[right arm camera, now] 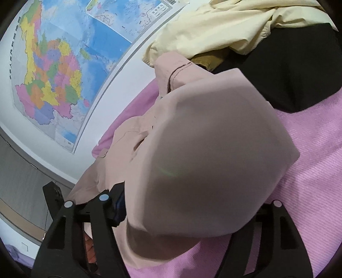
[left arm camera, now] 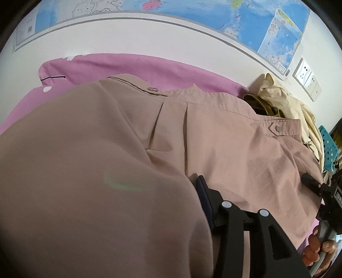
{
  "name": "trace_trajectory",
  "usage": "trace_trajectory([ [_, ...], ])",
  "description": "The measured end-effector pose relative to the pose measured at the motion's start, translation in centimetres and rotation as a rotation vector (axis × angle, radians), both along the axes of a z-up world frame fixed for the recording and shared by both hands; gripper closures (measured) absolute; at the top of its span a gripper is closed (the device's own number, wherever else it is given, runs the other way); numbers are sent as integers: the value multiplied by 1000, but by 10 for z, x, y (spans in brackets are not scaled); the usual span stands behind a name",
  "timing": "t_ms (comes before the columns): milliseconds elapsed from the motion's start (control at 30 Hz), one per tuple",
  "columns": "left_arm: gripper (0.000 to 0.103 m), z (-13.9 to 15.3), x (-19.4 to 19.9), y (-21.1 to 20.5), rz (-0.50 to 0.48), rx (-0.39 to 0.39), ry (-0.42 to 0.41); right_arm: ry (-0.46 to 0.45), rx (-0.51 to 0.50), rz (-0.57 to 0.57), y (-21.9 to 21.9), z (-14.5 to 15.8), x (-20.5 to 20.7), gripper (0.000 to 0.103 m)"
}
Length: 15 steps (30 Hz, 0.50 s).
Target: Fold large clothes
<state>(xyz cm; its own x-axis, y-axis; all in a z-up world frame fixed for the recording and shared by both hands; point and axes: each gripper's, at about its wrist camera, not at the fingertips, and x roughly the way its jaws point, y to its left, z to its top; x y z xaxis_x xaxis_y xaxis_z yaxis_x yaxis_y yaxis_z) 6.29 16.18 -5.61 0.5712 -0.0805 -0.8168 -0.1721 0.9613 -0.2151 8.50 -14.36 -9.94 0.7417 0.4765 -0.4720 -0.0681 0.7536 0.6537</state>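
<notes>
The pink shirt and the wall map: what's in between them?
Pink bedsheet, then bare white wall below the map, behind the shirt; left wrist view.

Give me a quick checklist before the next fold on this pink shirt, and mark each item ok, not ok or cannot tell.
1. Pink shirt lies on the pink bedsheet: ok.
2. Left gripper has fabric in hand: a fold is draped over it, but whether the fingers pinch it, cannot tell.
3. Right gripper has fabric in hand: cloth covers the gap between its fingers; a firm grip, cannot tell.
4. Back pleat and snap tab lie flat: ok.
5. Cream garment and black garment are clear of the shirt: not ok, the shirt's top edge meets the pile.
6. Camera view of the fold line: not ok, draped cloth blocks both views.
</notes>
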Motion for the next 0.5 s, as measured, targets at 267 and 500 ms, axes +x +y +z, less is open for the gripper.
trace_trajectory([
  [267,59,0,0,1,2,-4,4,16,6,-4,0,-4,8,53],
  [500,71,3,0,8,11,-46,34,31,40,21,-3,-5,9,60],
])
